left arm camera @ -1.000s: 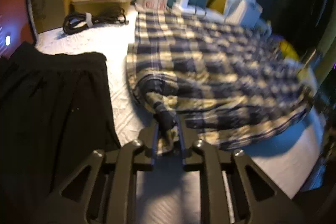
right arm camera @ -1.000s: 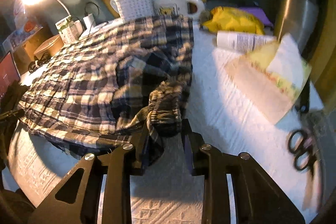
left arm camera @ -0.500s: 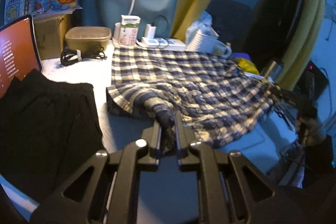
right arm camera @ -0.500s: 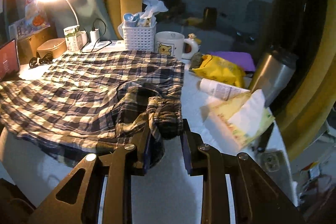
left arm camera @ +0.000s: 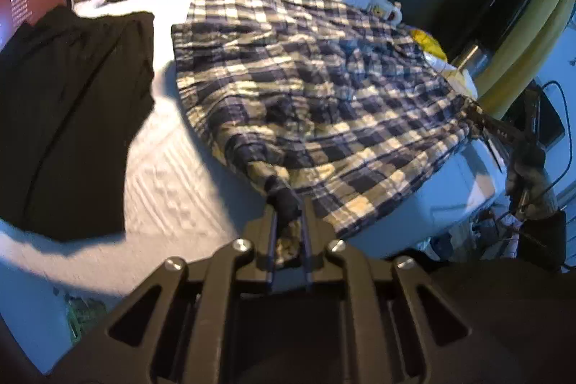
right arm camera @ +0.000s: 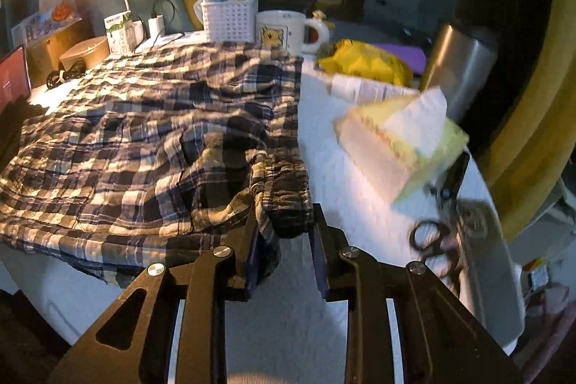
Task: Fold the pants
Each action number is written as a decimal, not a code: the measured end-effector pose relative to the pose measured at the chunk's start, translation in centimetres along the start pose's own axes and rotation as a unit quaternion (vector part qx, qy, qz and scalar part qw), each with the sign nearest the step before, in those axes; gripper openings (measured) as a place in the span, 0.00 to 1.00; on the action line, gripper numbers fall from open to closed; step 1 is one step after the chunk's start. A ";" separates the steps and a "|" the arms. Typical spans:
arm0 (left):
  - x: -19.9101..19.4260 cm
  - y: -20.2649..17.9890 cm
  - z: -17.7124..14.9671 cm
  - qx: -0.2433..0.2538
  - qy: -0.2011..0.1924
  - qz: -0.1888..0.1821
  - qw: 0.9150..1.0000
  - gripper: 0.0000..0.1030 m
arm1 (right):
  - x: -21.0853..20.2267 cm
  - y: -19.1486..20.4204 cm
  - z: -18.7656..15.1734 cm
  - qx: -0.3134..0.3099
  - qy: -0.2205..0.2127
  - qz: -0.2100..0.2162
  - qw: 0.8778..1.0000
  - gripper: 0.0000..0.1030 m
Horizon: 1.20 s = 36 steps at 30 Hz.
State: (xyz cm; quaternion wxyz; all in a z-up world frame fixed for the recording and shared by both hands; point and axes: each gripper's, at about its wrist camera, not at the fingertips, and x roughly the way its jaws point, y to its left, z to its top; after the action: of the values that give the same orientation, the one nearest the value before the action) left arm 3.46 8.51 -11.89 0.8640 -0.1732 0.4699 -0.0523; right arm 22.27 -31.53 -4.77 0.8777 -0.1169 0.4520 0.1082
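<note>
While the plaid pants point(left arm camera: 316, 67) lie spread across the white table point(left arm camera: 172, 175), the left gripper point(left arm camera: 289, 222) is clamped on a bunched corner at the near edge. The right gripper point(right arm camera: 284, 233) pinches the gathered elastic waistband point(right arm camera: 284, 182), beside a tissue pack point(right arm camera: 399, 146) and scissors point(right arm camera: 437, 222).

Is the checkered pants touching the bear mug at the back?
Cannot tell. In the right wrist view the pants edge runs right up under the mug, but no clear contact or gap shows; the left wrist view is too blurred.
</note>
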 end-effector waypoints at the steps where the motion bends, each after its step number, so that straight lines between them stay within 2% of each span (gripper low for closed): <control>1: 0.1 0.0 -0.2 -0.001 0.004 -0.001 1.000 0.12 | 0.0 -0.1 -0.2 0.002 0.000 0.001 1.000 0.26; 8: -0.5 1.5 -1.0 -0.022 0.027 0.003 0.999 0.17 | -0.2 -1.1 -2.2 0.019 0.008 0.004 1.000 0.26; 14: -3.0 4.2 -1.2 -0.025 0.000 0.027 0.999 0.19 | 0.0 -1.3 -2.8 0.022 0.014 0.001 1.000 0.26; 16: -3.9 5.2 -0.7 -0.017 -0.023 0.038 0.999 0.21 | 0.0 -1.3 -2.8 0.024 0.016 -0.003 1.000 0.26; 18: -4.6 5.7 0.8 -0.012 -0.055 0.051 0.997 0.24 | -0.3 -1.3 -2.7 0.027 0.012 -0.007 1.000 0.27; 21: -4.3 5.9 3.4 0.003 -0.088 0.062 0.994 0.40 | -1.7 -1.0 -2.2 0.024 -0.009 -0.024 0.999 0.42; 22: -4.0 5.8 4.2 0.011 -0.097 0.064 0.993 0.41 | -2.1 -0.9 -1.9 0.026 -0.016 -0.024 0.999 0.49; 23: -3.4 5.8 5.1 0.018 -0.102 0.067 0.992 0.42 | -2.5 -0.9 -1.7 0.028 -0.022 -0.021 0.999 0.52; 30: 2.2 6.4 11.1 0.039 -0.092 0.080 0.992 0.48 | -1.3 0.3 0.5 0.036 -0.024 0.000 0.999 0.53; 36: 5.2 7.0 14.1 0.040 -0.087 0.079 0.992 0.51 | 1.1 2.6 3.6 0.022 -0.018 0.026 0.999 0.53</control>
State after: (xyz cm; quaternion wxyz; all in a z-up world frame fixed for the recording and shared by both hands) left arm 17.56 17.31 -11.40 0.9092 -0.1047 0.4029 0.0125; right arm 24.91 -27.90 -3.86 0.8849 -0.0840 0.4412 0.1237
